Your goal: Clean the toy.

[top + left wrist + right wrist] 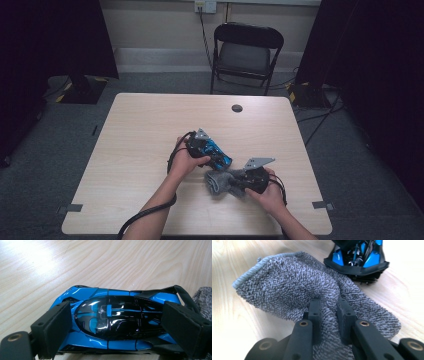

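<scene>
So the job here looks like wiping down the blue toy car (112,322) with the grey terry cloth (312,292), and the setup's pretty decent.

Nearest the person, the right gripper (329,312) has its jaws pinched down tight on a bunched fold of the cloth, so the rest of it fans out ahead of the jaws toward the car. In the high view the cloth (220,181) sits on the table (145,130) just on the person's side of the car, close to its tail end; I can't tell if it's touching yet.

Just past that, the left gripper (117,325) is clamped on the car, one pad at the nose and the other at the tail, roof facing the camera. The car is resting on or just above the table, near its middle.

My take: keep the left grip firm and dead still, since glossy bodywork will want to slip between the pads. Bring the loose flap of the cloth over the car, not the jaws themselves, so hard plastic never scrapes the paint. Wipe along the car's length and mind the rear wing, it could snag the loops.
</scene>
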A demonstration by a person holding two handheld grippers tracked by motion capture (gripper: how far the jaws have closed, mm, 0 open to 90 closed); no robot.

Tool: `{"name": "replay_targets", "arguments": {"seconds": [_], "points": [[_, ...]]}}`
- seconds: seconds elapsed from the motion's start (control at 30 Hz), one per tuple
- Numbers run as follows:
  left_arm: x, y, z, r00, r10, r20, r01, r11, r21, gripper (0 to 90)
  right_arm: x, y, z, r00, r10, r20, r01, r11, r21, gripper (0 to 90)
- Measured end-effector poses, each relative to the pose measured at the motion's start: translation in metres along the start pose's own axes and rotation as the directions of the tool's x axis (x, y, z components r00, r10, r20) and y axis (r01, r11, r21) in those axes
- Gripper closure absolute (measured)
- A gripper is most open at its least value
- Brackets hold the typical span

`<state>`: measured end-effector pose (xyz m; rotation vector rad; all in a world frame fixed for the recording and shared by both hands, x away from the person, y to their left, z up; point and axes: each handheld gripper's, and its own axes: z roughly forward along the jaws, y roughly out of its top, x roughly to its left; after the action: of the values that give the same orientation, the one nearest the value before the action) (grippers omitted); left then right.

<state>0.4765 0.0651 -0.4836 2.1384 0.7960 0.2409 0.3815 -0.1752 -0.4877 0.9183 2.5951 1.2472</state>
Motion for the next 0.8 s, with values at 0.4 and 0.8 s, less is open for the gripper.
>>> {"name": "replay_targets", "arguments": {"seconds": [0.4,0.8], "points": [[0.000,0.000,0.000,1.0000,0.000,-0.001,0.000,1.0000,0.000,9.7,-0.015,-0.008,-0.010,0.9982,0.042,0.043,-0.041,0.999,-0.012,75.9],[0.000,0.000,0.000,1.0000,0.000,0.000,0.000,1.0000,0.000,9.8,-0.034,-0.015,-0.022,0.9909,0.101,0.089,-0.099,0.995,-0.026,75.9]]}}
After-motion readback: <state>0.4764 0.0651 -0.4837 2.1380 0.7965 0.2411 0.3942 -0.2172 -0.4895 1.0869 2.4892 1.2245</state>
